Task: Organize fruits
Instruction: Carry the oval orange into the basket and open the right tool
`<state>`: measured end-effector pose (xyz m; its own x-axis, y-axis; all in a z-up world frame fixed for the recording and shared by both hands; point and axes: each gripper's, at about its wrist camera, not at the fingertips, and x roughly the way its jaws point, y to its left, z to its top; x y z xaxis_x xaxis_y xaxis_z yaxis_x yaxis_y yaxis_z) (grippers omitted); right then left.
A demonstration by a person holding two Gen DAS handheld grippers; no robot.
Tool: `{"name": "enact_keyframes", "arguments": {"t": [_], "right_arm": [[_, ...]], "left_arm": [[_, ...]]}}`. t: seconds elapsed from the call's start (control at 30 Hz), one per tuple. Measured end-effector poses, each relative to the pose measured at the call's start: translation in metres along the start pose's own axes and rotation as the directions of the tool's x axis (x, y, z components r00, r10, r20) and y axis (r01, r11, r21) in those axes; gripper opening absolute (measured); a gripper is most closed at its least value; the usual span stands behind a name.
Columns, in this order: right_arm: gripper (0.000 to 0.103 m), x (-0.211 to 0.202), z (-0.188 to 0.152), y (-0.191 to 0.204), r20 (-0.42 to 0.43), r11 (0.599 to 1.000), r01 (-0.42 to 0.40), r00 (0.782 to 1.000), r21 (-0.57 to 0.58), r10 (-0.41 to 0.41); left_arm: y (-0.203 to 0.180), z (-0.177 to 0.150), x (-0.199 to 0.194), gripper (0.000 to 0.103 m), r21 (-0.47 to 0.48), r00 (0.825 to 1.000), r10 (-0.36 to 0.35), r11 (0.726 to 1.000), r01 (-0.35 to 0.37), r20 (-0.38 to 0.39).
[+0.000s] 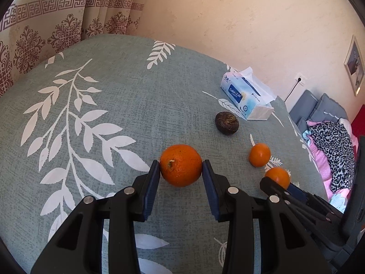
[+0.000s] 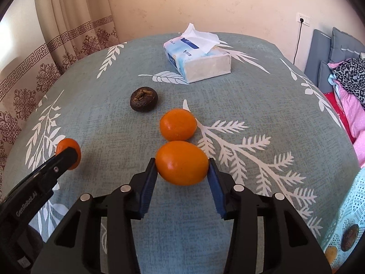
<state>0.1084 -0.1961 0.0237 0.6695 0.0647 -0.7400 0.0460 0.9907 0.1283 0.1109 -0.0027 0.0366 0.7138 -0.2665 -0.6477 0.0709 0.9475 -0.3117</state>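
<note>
My left gripper [image 1: 180, 170] is clamped on a round, dimpled orange [image 1: 181, 168]; my right gripper [image 2: 182, 165] pinches a smooth oval orange fruit [image 2: 181, 162] above the leaf-printed grey-green surface [image 2: 114, 118].

The orange [image 2: 68, 153] beside the tissue pack's left-hand neighbour, the dark round fruit [image 2: 143, 102], is half covered by the left gripper's black finger in the right wrist view. In the left wrist view, well to the right of the tissue pack [image 1: 247, 96], the framed picture [image 1: 354, 65] is too small to make out. Two small fruits [image 2: 342, 244] at the lower right edge, far below the tissue pack, are dim and partly cut off.
</note>
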Motion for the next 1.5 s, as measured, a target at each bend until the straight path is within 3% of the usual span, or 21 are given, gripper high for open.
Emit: {"name": "enact_keyframes", "arguments": {"t": [0.53, 0.7, 1.0, 1.23, 1.5], "right_arm": [[0.046, -0.077, -0.027, -0.037, 0.072, 0.999, 0.024, 0.997, 0.048, -0.028], [0.046, -0.104, -0.030, -0.070, 0.106, 0.991, 0.065, 0.991, 0.115, -0.077], [0.046, -0.122, -0.047, -0.147, 0.060, 0.947, 0.114, 0.989, 0.299, -0.138], [0.046, -0.122, -0.060, -0.175, 0.022, 0.924, 0.098, 0.993, 0.371, -0.114], [0.053, -0.138, -0.069, -0.186, 0.074, 0.914, 0.060, 0.992, 0.402, -0.098]], "left_arm": [[-0.007, -0.001, -0.010, 0.039, -0.011, 0.992, -0.123, 0.992, 0.123, 0.025], [-0.010, -0.003, -0.010, 0.039, -0.004, 0.991, -0.130, 0.991, 0.130, 0.019], [-0.014, -0.006, -0.007, 0.039, 0.012, 0.993, -0.118, 0.993, 0.118, 0.011], [-0.022, -0.011, -0.007, 0.039, 0.055, 0.994, -0.111, 0.992, 0.111, 0.014], [-0.036, -0.015, -0.012, 0.039, 0.114, 0.991, -0.130, 0.985, 0.126, 0.022]]}}
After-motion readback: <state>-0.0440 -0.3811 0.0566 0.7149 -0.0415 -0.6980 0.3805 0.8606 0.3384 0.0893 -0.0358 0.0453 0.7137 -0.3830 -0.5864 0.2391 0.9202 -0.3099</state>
